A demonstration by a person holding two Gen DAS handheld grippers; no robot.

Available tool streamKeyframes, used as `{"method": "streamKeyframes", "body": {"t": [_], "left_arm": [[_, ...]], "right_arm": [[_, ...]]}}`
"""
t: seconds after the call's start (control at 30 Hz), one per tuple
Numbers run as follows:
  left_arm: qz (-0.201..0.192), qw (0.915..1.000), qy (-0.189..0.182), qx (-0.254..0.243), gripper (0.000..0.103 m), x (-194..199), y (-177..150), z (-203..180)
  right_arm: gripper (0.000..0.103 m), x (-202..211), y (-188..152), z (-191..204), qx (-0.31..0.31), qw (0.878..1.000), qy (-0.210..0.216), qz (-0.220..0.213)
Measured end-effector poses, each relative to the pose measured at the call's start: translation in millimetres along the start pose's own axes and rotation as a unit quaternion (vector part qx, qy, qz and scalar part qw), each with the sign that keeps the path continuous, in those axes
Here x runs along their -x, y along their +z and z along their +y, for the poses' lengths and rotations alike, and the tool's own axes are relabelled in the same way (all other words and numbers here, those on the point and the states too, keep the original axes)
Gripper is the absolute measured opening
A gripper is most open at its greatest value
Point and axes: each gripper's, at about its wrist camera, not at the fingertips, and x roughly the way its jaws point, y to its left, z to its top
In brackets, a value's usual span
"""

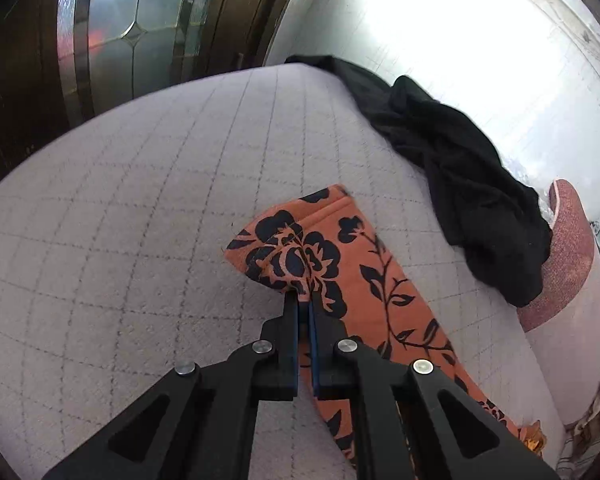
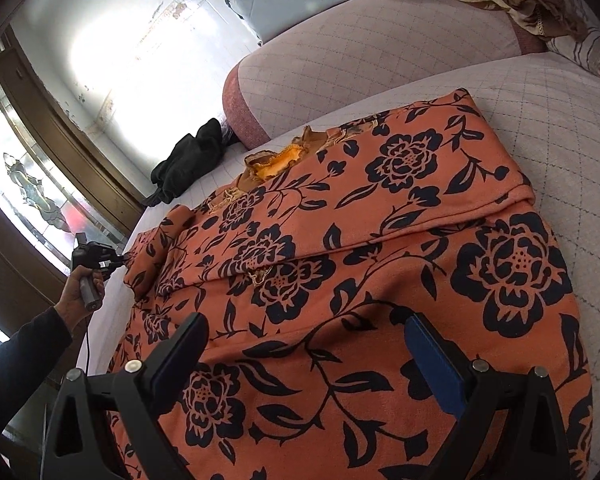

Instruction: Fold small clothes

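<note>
The left gripper [image 1: 303,300] has its jaws pinched on a sleeve tip of the orange cotton top with black flower print [image 2: 340,264], spread on the quilted grey bed [image 1: 140,200]. The right gripper [image 2: 304,344] hovers wide-jawed above the hem. Best carry the sleeve flat across. One printed top, one crumpled black garment [image 1: 460,184] near the far edge.

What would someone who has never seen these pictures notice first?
The orange garment with black flowers stands out first, spread across the quilted bed and filling most of the right wrist view. Next comes the left claw, shut on a sleeve end of that garment, while the right claw hangs open above the cloth. A crumpled black garment lies near the bed's far edge.
</note>
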Motion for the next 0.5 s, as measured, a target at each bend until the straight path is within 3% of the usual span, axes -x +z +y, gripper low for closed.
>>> {"method": "streamKeyframes", "body": {"t": [0.1,0.17,0.27,0.33,0.43,0.5], "left_arm": [[-0.058,0.9959,-0.023,-0.065,0.004,58,-3,-47],[-0.098,0.9873,-0.056,-0.112,0.004,106,-14,-87],[-0.149,0.9649,-0.124,-0.177,0.004,180,-46,-153],[-0.161,0.9465,-0.171,-0.222,0.004,217,-77,-197],[-0.149,0.9193,-0.235,-0.278,0.004,252,-135,-258],[-0.125,0.9064,-0.265,-0.305,0.004,259,-180,-296]], "right_arm": [[0.100,6,1,-2,0.001,1.000,-0.004,-0.012],[0.100,9,2,-5,-0.009,1.000,0.003,-0.016],[0.100,15,2,-8,-0.020,0.999,0.003,-0.025],[0.100,21,2,-9,-0.025,0.999,0.006,-0.031],[0.100,30,1,-10,-0.029,0.999,0.014,-0.038],[0.100,35,2,-10,-0.030,0.998,0.016,-0.044]]}}
